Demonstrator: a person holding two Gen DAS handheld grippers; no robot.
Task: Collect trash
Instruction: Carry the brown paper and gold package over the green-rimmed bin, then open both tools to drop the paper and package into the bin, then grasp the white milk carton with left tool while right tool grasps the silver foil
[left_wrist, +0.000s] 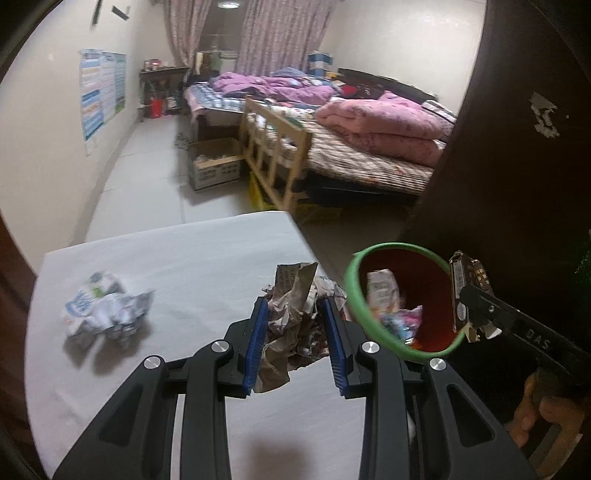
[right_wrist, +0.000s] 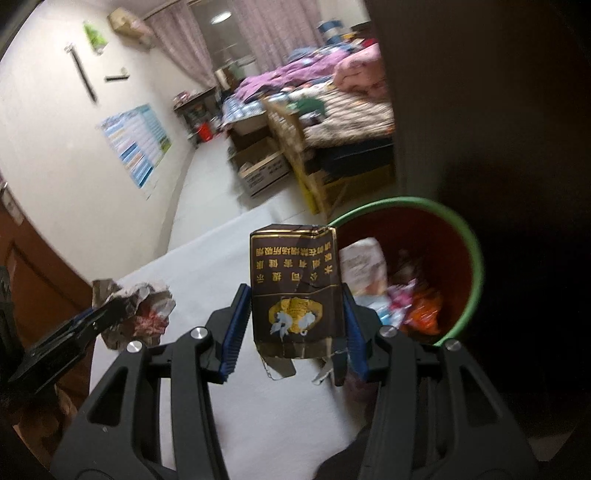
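Observation:
My left gripper is shut on a crumpled brown paper wad, held just above the white table near its right edge. It also shows in the right wrist view. My right gripper is shut on a dark brown cigarette pack with gold print, held beside the rim of the red bin with a green rim. In the left wrist view the pack is at the bin's right rim. A crumpled white wrapper lies on the table's left.
The bin holds several wrappers. A dark cabinet stands right behind the bin. Beyond the table are the floor, a cardboard box, a wooden bed rail and a bed with pink quilts.

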